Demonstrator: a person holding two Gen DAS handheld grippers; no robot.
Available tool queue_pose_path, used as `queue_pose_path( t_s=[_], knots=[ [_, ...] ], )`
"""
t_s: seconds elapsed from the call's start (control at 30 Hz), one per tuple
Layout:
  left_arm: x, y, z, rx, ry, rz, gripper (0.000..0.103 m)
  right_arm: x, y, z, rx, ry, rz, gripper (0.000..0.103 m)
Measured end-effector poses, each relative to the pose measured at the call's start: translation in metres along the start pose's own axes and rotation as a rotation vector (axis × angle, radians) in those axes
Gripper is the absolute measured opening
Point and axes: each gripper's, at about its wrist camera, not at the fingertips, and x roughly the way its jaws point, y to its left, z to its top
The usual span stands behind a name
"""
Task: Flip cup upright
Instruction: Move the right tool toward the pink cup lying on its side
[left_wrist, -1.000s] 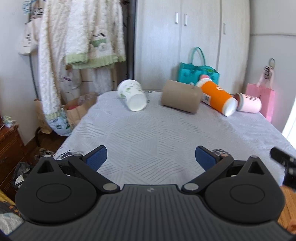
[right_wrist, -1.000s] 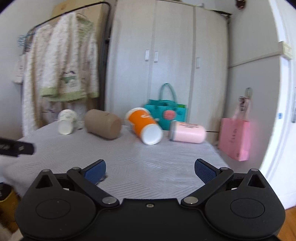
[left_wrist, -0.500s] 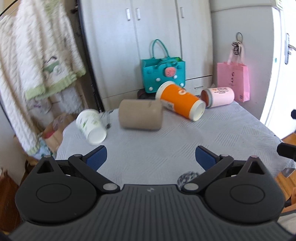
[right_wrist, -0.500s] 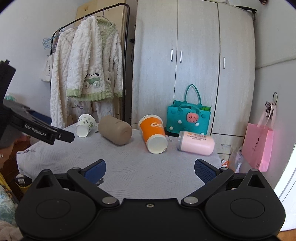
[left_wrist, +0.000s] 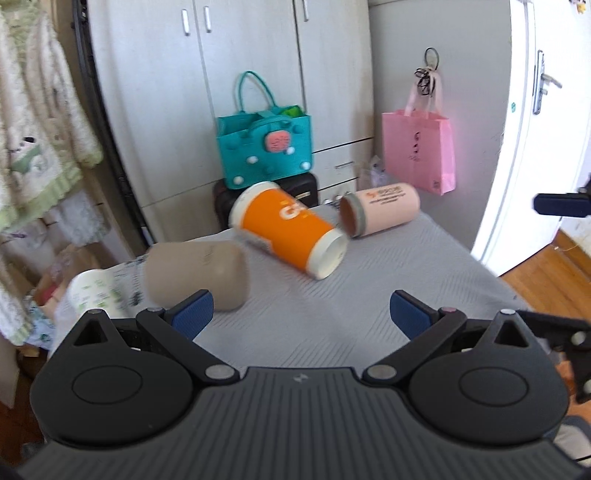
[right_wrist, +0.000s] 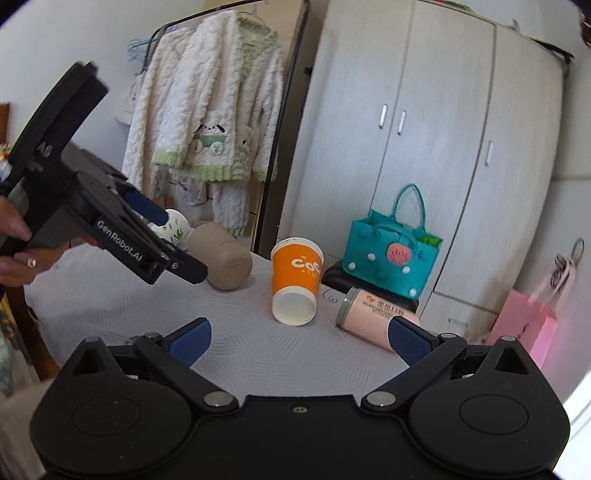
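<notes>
Several cups lie on their sides on a grey-white table (left_wrist: 332, 306): a white one with green print (left_wrist: 96, 291), a tan one (left_wrist: 195, 273), an orange one (left_wrist: 288, 229) and a pink one (left_wrist: 380, 208). In the right wrist view they show as the white cup (right_wrist: 175, 227), the tan cup (right_wrist: 221, 256), the orange cup (right_wrist: 295, 280) and the pink cup (right_wrist: 369, 317). My left gripper (left_wrist: 301, 314) is open and empty above the table's near part, short of the cups. My right gripper (right_wrist: 299, 336) is open and empty, before the orange cup.
A teal bag (left_wrist: 264, 147) stands on a black case behind the table. A pink bag (left_wrist: 417, 147) hangs on the right wall. Wardrobe doors (right_wrist: 424, 147) stand behind. Clothes (right_wrist: 207, 122) hang on a rack at the left. The left gripper's body (right_wrist: 92, 214) reaches in from the left.
Both views have swung: the left gripper has turned right toward the orange and pink cups. The right gripper has come closer to the table, and the left gripper now fills its left side.
</notes>
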Motion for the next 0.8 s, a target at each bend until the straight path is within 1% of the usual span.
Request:
queue_pose_path(
  t_s=[0.07,0.17,0.27,0.37,0.5,0.6,0.67,0.77,0.8],
  knots=[
    [0.012,-0.003,0.007,-0.019,0.002,-0.032,0.103,0.008,-0.007,0.000,-0.054,-0.009,-0.002,0.103],
    [0.027,-0.007,0.016,-0.045,-0.010,-0.075,0.103,0.022,-0.019,0.001,-0.160,-0.027,-0.028,0.103],
    [0.039,-0.011,0.021,-0.052,-0.029,-0.092,0.103,0.037,-0.034,0.002,-0.261,-0.029,-0.057,0.103],
    [0.050,-0.013,0.023,-0.052,-0.040,-0.099,0.103,0.059,-0.053,0.006,-0.314,-0.003,-0.048,0.103],
    [0.066,-0.006,0.024,-0.089,-0.023,-0.130,0.103,0.094,-0.079,0.009,-0.357,0.062,0.018,0.102],
    [0.073,0.003,0.024,-0.115,-0.016,-0.150,0.103,0.121,-0.096,0.011,-0.364,0.116,0.111,0.098],
    [0.076,0.006,0.025,-0.117,-0.019,-0.151,0.103,0.134,-0.103,0.012,-0.377,0.138,0.158,0.098],
    [0.079,0.010,0.028,-0.119,-0.023,-0.153,0.103,0.150,-0.108,0.014,-0.413,0.158,0.193,0.098],
    [0.080,0.011,0.030,-0.118,-0.023,-0.151,0.103,0.155,-0.108,0.014,-0.424,0.177,0.199,0.095]
  ],
)
